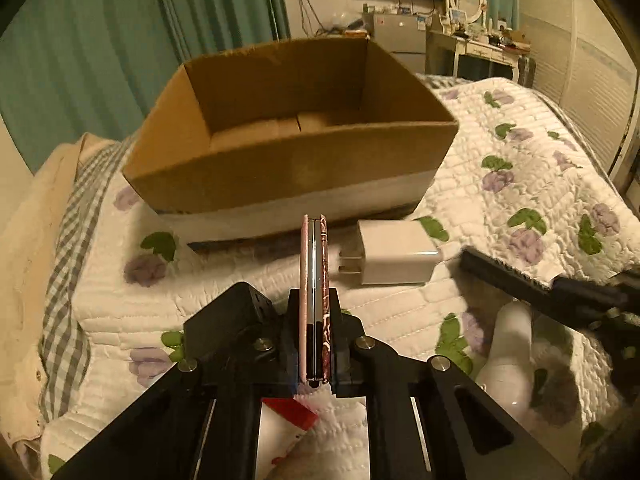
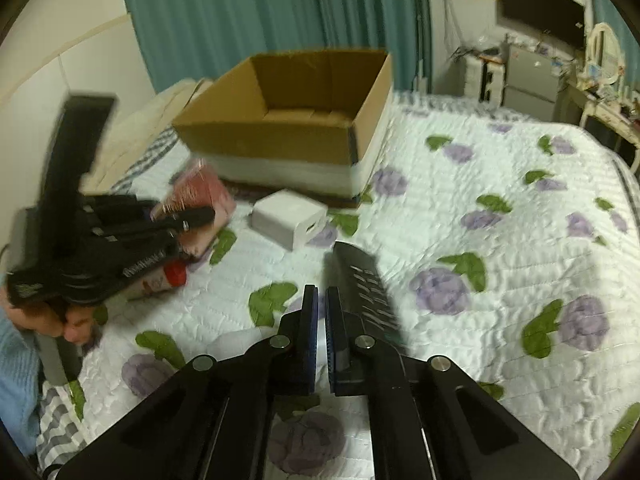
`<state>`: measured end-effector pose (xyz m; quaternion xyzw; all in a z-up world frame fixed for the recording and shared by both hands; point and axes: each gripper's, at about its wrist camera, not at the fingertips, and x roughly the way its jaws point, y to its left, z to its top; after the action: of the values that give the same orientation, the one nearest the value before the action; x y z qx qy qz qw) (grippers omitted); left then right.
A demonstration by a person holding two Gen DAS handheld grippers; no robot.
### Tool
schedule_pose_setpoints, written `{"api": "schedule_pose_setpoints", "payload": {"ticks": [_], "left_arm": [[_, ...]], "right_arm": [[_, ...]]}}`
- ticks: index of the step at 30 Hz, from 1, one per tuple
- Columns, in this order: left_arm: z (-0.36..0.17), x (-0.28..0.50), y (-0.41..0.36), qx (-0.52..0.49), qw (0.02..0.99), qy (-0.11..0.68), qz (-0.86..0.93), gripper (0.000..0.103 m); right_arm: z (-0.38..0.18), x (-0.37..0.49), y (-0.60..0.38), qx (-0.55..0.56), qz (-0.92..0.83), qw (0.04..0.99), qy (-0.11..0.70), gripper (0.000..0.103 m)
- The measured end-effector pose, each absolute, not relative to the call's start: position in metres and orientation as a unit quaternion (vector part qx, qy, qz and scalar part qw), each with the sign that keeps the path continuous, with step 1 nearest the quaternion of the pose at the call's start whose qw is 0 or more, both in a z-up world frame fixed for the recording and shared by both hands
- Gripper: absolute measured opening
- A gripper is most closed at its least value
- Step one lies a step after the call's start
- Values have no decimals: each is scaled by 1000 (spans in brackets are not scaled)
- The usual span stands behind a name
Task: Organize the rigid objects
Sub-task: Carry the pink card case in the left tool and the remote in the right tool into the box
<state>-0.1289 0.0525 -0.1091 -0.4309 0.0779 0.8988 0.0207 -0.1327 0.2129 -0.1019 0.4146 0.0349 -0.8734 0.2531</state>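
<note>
- On the bed (image 2: 460, 208), under a white quilt printed with purple flowers and green leaves: one open cardboard box (image 1: 288, 168), flaps absent or folded out of sight, a white band around its base. As much of its inside as shows, the floor with its centre seam and the walls, is bare cardboard with nothing lying in it; the strip behind the near wall is hidden.
- Just in front of the box, on the quilt: one white plug-in charger (image 1: 394, 256), lying on its side, metal prongs pointing toward the left claw, apart from the box wall.
- Left claw (image 1: 316, 304): closed on a flat pink compact (image 1: 315, 280), held on edge between the pads, its patterned face to one side and its plain pink face to the other. The compact is clear of the quilt and outside the box, in front of the near wall.
- Below the left claw: a red-and-white packet (image 1: 288, 420), partly hidden, lying on the quilt.
- Right claw (image 2: 322, 312): jaws drawn narrow, nothing between the pads; a dark flat object (image 2: 368, 296) with pale markings lies on the quilt just beyond its tip, kind unclear.
- Near the right claw: a white bottle-like item (image 1: 508, 356), blurred.
- Left edge of the bed: a grey-and-white checked cloth (image 1: 68, 248).
- A hand (image 2: 48, 320) with a pale blue sleeve grips the left tool's handle.
</note>
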Motion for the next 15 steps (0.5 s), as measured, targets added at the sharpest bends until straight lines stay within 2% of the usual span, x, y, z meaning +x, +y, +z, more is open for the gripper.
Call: {"api": "schedule_pose_setpoints", "payload": {"ticks": [1,2,3,5,15], "left_arm": [[-107,-126,53,-428,23,78,900,10],[-105,-124,53,-428,24,77,900,10],[-104,-120,53,-427,23,74,901,10],[-102,-116,52,-426,23,69,902,10],[-99,-105,53,-425,36,51,903,10]], "right_arm": [[-105,-134,212,422,-871,251,36,4],[-107,-136,213,424,-873,237,39,11],[-108,-137,214,424,-876,227,41,32],[-110,-142,220,428,-876,221,33,64],[-141,-173,203,467,-854,209,96,64]]}}
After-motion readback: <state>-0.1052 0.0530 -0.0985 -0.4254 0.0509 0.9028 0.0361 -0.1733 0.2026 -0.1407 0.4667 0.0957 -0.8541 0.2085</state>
